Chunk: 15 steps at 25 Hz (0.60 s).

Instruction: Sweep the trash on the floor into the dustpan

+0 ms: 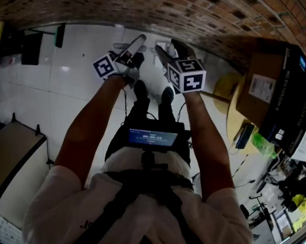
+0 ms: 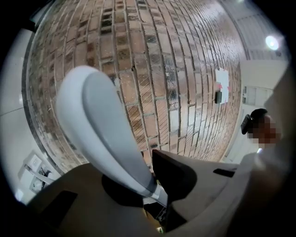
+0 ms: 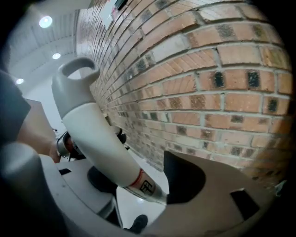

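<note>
I stand close to a brick wall with both grippers held out ahead of me. My left gripper is shut on the narrow lower end of a pale grey-white handle, which rises up and left from the jaws. My right gripper is open. A white handle with a hanging loop on top and a red ring near its metal tube passes between the jaws. It leans on the right pad, with a gap at the left jaw. The lower ends of both handles are hidden.
My dark shoes stand on the white tiled floor. A cardboard box and a dark box sit at the right with cluttered gear below. A beige table is at the lower left. Another person stands by the wall.
</note>
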Each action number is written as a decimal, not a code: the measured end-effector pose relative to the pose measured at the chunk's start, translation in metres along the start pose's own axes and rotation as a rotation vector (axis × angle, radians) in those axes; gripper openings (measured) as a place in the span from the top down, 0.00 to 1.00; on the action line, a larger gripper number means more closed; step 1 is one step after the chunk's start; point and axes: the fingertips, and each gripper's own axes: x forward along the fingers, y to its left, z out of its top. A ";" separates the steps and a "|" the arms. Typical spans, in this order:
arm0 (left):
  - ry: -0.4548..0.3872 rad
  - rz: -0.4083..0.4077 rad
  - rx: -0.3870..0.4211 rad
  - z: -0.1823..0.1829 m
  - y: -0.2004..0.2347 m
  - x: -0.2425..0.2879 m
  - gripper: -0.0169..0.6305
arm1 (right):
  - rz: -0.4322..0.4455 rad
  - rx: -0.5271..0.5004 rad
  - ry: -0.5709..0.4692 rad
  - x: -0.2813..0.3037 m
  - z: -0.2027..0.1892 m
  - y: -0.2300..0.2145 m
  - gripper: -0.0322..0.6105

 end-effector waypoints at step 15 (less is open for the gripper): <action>0.044 -0.028 -0.040 0.012 0.005 -0.002 0.91 | 0.106 -0.396 0.339 0.044 -0.040 0.017 0.45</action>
